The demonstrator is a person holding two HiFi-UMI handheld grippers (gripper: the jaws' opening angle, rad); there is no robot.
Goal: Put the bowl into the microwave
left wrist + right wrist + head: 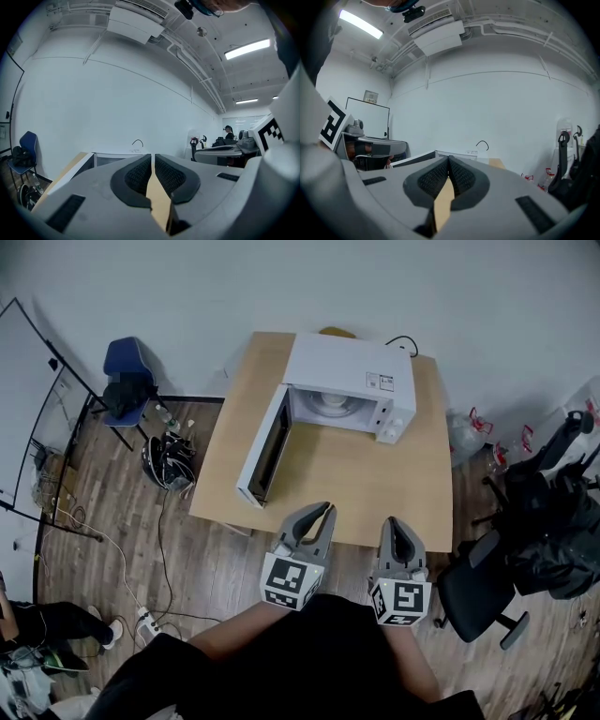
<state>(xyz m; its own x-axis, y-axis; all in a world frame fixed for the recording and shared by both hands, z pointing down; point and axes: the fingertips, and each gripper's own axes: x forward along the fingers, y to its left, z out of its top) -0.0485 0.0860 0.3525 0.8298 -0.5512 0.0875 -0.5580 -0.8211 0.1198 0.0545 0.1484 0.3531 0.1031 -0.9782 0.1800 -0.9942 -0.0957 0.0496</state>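
A white microwave [349, 381] stands at the back of the wooden table [347, 484], its door [265, 448] swung wide open to the left. Inside the cavity lies a pale round shape [328, 405]; I cannot tell whether it is the bowl or the turntable. My left gripper [325, 510] and right gripper [390, 523] hover side by side over the table's front edge, both pointing at the microwave. Both are shut with nothing between the pads. The left gripper [153, 161] view and right gripper [448, 164] view show closed jaws and the microwave's top [117, 155] beyond.
A blue chair [127, 381] and a dark bag [169, 461] stand on the floor to the left, with cables trailing nearby. Black office chairs [487, 589] crowd the right side. A whiteboard [37, 399] leans at far left. Plastic bags [464, 432] lie by the table's right edge.
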